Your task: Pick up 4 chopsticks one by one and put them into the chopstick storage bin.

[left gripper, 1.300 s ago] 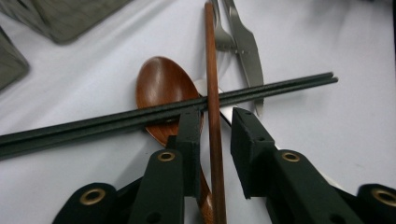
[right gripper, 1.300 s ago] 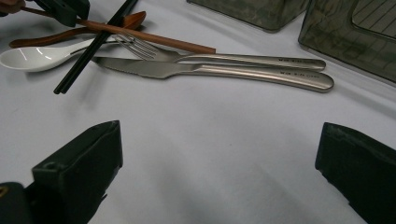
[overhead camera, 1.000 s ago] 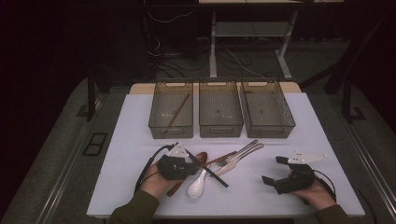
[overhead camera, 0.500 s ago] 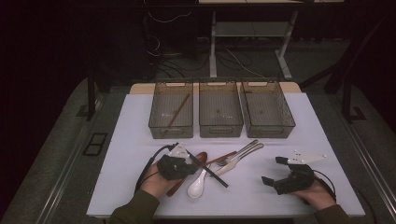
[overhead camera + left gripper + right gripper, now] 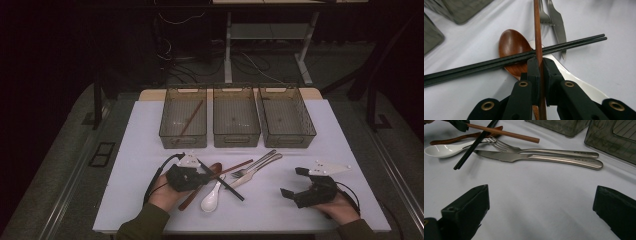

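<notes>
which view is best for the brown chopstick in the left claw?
Left gripper view: the brown chopstick runs straight up between the left claw, pads pressed on it, crossing the black chopsticks. The right gripper view shows its free end from the side. The high view shows a thin line.

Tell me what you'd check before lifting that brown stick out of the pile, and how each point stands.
1. Left claw shut on the brown chopstick: ok, its jaws have just been closing and now pinch it.
2. Nothing else caught in the grip: ok.
3. Chopstick free of the pile: not ok, it crosses the black chopsticks at the wooden spoon.
4. Right claw out of the way: ok, open, apart from the cutlery.
5. Left bin has room: ok, one brown stick inside.
</notes>
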